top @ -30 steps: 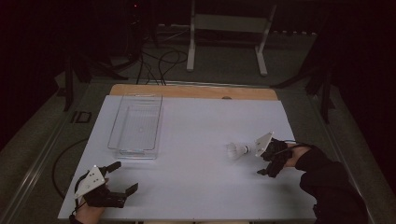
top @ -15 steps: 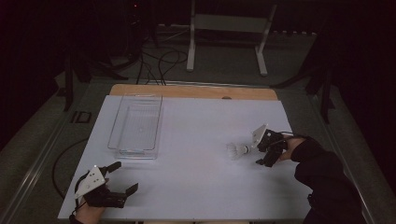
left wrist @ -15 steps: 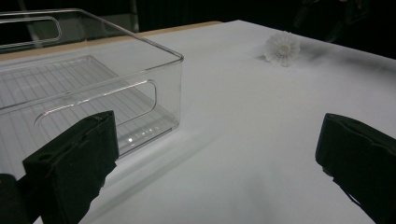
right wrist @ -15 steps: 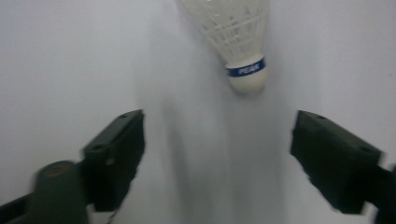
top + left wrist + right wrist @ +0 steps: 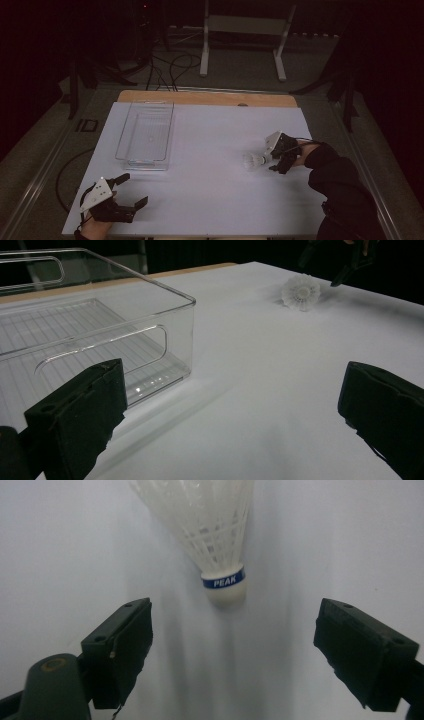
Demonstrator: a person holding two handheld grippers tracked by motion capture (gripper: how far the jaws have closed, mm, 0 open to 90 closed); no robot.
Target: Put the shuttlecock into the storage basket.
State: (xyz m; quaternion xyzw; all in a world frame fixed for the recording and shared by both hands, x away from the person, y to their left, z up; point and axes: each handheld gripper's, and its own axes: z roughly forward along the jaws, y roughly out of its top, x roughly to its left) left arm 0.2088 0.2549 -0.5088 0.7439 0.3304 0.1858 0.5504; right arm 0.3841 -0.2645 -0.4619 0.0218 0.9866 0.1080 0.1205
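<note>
Lying on its side on the white-topped desk [image 5: 210,165]: a white feathered shuttlecock with a blue band marked PEAK [image 5: 212,527], cork end turned toward the right tongs [image 5: 278,159], skirt fanning away from them. Right tongs spread wide, cork just ahead of the gap between the two black jaws, touched by neither. Left tongs [image 5: 131,189] likewise released, holding nothing, low at the near left corner, well apart from the shuttlecock, just beside the near end of a clear rectangular plastic bin [image 5: 146,136].
</note>
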